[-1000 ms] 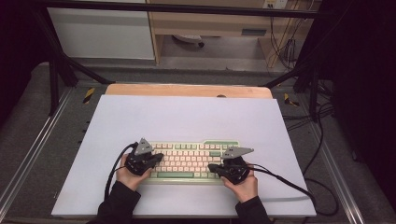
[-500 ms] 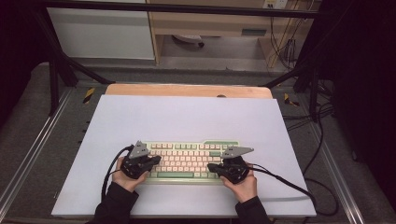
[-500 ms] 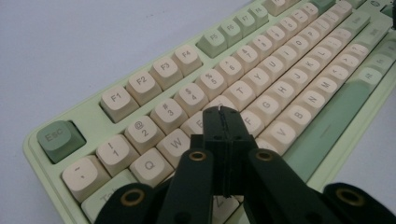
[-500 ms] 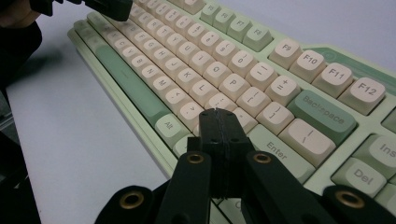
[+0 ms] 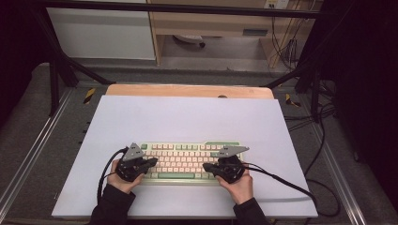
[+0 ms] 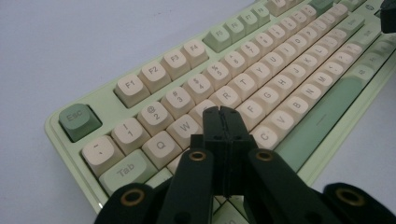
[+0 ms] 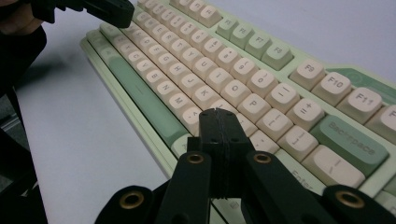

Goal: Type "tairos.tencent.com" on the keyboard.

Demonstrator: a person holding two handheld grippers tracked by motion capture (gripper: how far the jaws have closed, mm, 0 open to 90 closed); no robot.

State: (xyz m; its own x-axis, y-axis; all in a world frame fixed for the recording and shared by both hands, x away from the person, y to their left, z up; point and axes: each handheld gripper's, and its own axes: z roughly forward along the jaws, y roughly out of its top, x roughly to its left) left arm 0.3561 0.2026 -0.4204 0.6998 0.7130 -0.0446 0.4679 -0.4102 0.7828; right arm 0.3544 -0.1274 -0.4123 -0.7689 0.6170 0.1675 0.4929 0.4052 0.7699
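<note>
A pale green keyboard [image 5: 185,158] with cream and green keys lies on the white table mat [image 5: 187,117], near its front edge. My left gripper [image 5: 151,162] hovers over the keyboard's left end, jaws shut with nothing between them. In the left gripper view its tips [image 6: 223,112] sit just above the keys [image 6: 224,95] near S and D. My right gripper [image 5: 207,166] is over the right end, also shut and empty. In the right gripper view its tips [image 7: 215,114] stand above the keys [image 7: 233,93] near L and the punctuation keys; the left gripper [image 7: 100,9] shows at the top left.
The mat lies on a wooden tabletop [image 5: 187,90] inside a metal frame [image 5: 28,154]. Black cables [image 5: 286,180] trail from both grippers over the mat's front right. Behind the table stand a cabinet [image 5: 101,33] and shelving. Bare mat spreads behind the keyboard.
The left gripper has shifted slightly over the keyboard's left end. The right gripper and the keyboard stay as they were.
</note>
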